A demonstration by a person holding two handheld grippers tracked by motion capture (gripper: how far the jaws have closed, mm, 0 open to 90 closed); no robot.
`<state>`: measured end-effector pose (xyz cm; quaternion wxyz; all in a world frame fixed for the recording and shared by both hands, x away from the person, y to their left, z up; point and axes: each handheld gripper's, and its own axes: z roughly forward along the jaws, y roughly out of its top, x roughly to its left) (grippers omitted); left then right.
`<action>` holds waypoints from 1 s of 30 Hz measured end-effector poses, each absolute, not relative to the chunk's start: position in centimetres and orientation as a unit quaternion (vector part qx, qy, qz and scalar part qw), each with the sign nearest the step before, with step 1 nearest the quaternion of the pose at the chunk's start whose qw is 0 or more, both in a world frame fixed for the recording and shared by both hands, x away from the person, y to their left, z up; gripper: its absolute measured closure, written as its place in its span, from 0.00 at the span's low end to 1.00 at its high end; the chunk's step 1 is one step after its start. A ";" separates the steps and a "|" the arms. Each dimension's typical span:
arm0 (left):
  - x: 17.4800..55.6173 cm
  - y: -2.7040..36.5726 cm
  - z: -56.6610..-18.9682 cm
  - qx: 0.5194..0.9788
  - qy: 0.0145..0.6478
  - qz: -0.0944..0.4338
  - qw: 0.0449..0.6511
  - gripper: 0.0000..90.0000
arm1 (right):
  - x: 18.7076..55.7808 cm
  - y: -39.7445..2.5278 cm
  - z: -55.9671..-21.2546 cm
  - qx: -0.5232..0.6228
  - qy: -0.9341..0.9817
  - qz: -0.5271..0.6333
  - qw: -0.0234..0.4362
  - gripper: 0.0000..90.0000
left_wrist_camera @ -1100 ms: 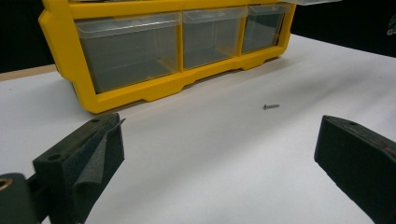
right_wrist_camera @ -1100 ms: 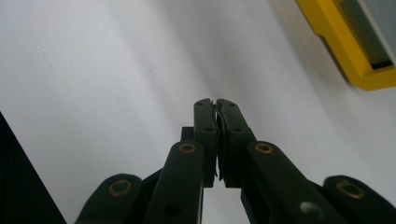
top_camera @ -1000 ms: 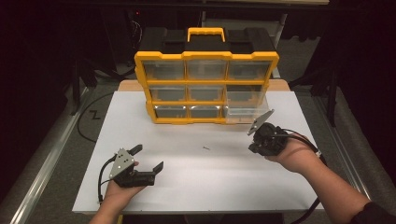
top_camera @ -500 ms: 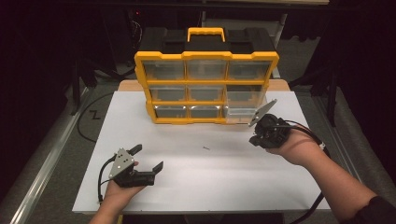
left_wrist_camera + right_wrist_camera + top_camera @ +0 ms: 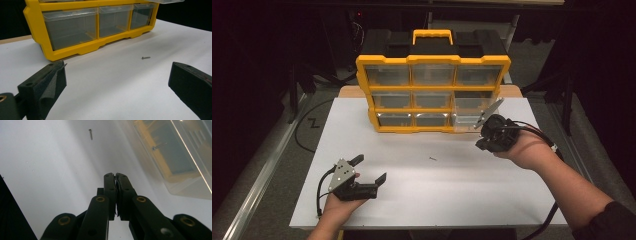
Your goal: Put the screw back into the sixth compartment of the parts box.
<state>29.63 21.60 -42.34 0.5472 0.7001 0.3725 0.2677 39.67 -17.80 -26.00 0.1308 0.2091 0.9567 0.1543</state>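
Screw (image 5: 432,159): one small loose screw, lying flat on the white surface (image 5: 422,200) in front of the yellow organizer (image 5: 432,95), well apart from it. In the left gripper view we see it (image 5: 145,57) ahead and slightly right of centre, its long axis running roughly across that view.

Left hand-held gripper (image 5: 369,170): low on the surface, jaws spread wide, holding nothing, pointed toward the screw. We judge it about as near to the screw as the other.

Right hand-held gripper (image 5: 482,140): raised beside the organizer's lower-right drawer (image 5: 467,120), which stands pulled out. Its jaws are pressed together on nothing that we can see. In its own view the screw (image 5: 90,134) lies farther off, up and left.
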 end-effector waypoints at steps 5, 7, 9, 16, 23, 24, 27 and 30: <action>29.6 21.6 -42.3 0.700 0.372 0.268 0.547 0.03 | 39.9 -17.5 -25.8 0.204 0.958 0.154 0.134 1.00; 29.6 21.6 -42.3 0.700 0.372 0.268 0.547 0.03 | 40.0 -17.5 -25.7 0.204 0.957 0.153 0.136 1.00; 29.6 21.6 -42.3 0.701 0.372 0.268 0.546 0.03 | 40.1 -17.4 -25.5 0.205 0.957 0.156 0.135 1.00; 29.6 21.6 -42.3 0.702 0.371 0.269 0.546 0.03 | 40.4 -17.3 -24.7 0.204 0.956 0.158 0.142 1.00; 29.6 21.6 -42.3 0.702 0.371 0.269 0.546 0.03 | 40.4 -17.4 -24.0 0.201 0.955 0.160 0.147 1.00; 29.6 21.6 -42.3 0.702 0.370 0.269 0.546 0.03 | 40.4 -17.4 -23.9 0.204 0.955 0.158 0.148 1.00; 29.6 21.6 -42.3 0.702 0.370 0.269 0.546 0.03 | 40.4 -17.5 -23.5 0.202 0.955 0.159 0.149 1.00; 29.6 21.6 -42.3 0.701 0.370 0.269 0.547 0.03 | 40.4 -17.5 -23.1 0.202 0.954 0.158 0.153 1.00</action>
